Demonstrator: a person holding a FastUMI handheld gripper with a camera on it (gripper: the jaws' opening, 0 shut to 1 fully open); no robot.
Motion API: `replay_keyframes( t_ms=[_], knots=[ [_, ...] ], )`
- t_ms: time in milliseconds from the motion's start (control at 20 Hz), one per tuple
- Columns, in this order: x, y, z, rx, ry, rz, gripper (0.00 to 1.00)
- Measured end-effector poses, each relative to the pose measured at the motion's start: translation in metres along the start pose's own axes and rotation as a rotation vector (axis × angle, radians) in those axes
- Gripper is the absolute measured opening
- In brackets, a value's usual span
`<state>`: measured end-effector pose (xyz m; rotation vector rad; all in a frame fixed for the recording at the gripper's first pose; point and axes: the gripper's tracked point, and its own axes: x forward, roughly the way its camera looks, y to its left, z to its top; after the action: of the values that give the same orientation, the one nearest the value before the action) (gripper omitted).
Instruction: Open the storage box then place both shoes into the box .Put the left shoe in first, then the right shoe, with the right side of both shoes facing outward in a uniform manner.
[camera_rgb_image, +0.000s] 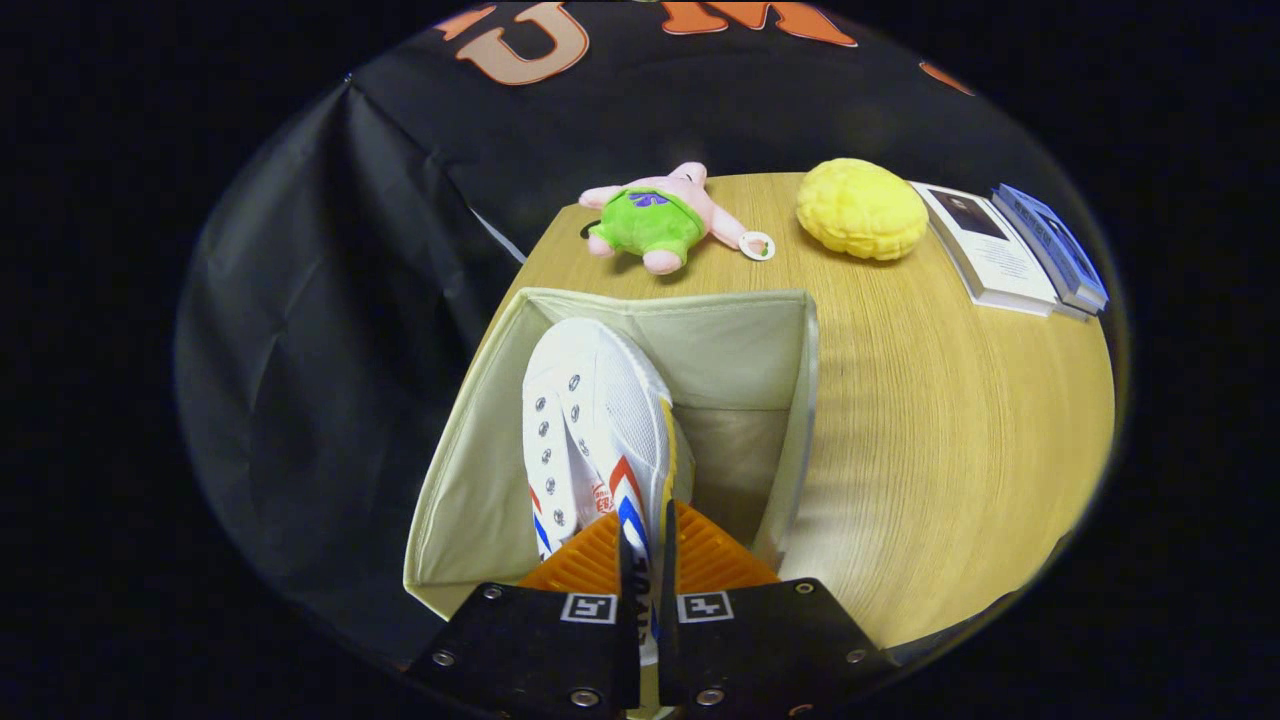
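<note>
A white canvas shoe (598, 425) with red and blue stripes and a yellow sole edge hangs toe-down inside the open cream fabric storage box (470, 470). It sits toward the box's left wall, its striped side facing right. My gripper (647, 540) is shut on the shoe's heel side wall, which is pinched thin between the two fingers (575, 565). The box stands at the near left corner of the wooden table (950, 430). The box's floor shows to the right of the shoe.
Beyond the box lie a pink plush toy in green shorts (655, 218) and a yellow plush ball (862, 208). A few books (1020, 250) rest at the table's far right. The black cloth wall hangs left of and behind the table.
</note>
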<state>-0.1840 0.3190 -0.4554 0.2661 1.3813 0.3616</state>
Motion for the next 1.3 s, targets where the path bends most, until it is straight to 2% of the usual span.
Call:
replay_keyframes(
  t_ms=[200,400,500,550,750,850,950,1300],
  knots=[
    [-0.001,-0.006,0.000,0.143,0.015,-0.055,0.15],
    [-0.004,-0.001,-0.002,0.179,0.048,-0.024,0.29],
    [-0.018,0.015,0.009,0.221,0.020,0.064,0.46],
    [-0.028,0.017,0.017,0.221,0.002,0.083,0.56],
    [-0.071,-0.003,0.056,0.193,-0.135,0.096,0.82],
    [-0.090,-0.022,0.081,0.177,-0.222,0.077,0.91],
    [-0.112,-0.040,0.103,0.142,-0.311,0.043,0.96],
    [-0.202,-0.092,0.169,0.039,-0.585,-0.063,0.99]
  ],
)
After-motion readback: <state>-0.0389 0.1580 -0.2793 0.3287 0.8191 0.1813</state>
